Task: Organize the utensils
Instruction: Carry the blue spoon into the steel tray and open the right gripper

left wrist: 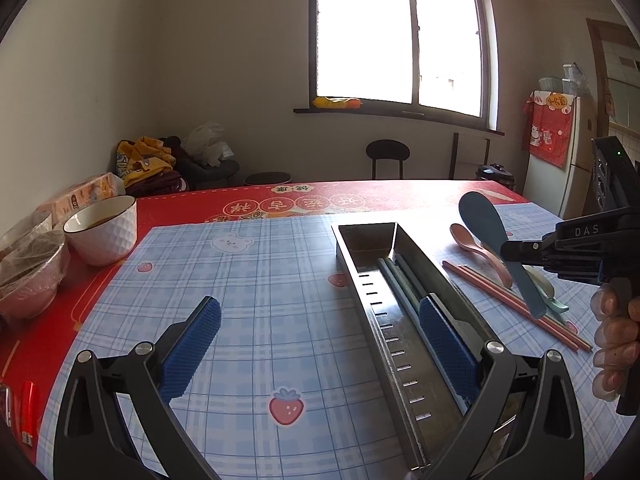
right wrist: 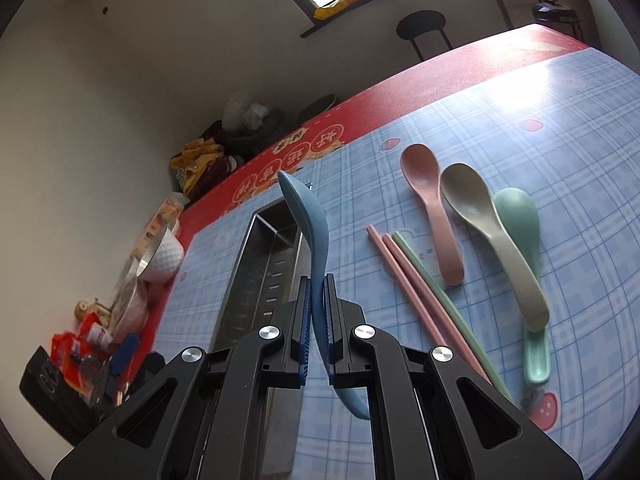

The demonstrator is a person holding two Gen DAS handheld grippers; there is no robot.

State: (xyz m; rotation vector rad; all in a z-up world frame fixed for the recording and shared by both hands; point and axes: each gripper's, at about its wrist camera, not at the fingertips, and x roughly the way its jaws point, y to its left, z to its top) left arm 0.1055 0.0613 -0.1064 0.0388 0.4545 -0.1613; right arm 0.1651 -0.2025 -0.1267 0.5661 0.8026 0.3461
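Note:
A long metal utensil box (left wrist: 404, 344) lies on the blue checked mat, with dark grey-green chopsticks (left wrist: 400, 284) inside. My left gripper (left wrist: 320, 340) is open, its right finger inside the box. My right gripper (right wrist: 318, 300) is shut on a blue spoon (right wrist: 310, 236) and holds it above the mat beside the box (right wrist: 260, 280); it also shows in the left wrist view (left wrist: 496, 240). On the mat lie a pink spoon (right wrist: 430, 208), a beige spoon (right wrist: 492, 232), a green spoon (right wrist: 524, 224), pink chopsticks (right wrist: 412, 280) and a green chopstick (right wrist: 436, 292).
A white bowl (left wrist: 102, 228), wrapped bowls (left wrist: 28, 268) and a tissue pack (left wrist: 80, 196) stand at the table's left edge. A red lighter (left wrist: 27, 412) lies front left. Black stools (left wrist: 386, 156) and a fridge (left wrist: 560, 160) stand beyond the table.

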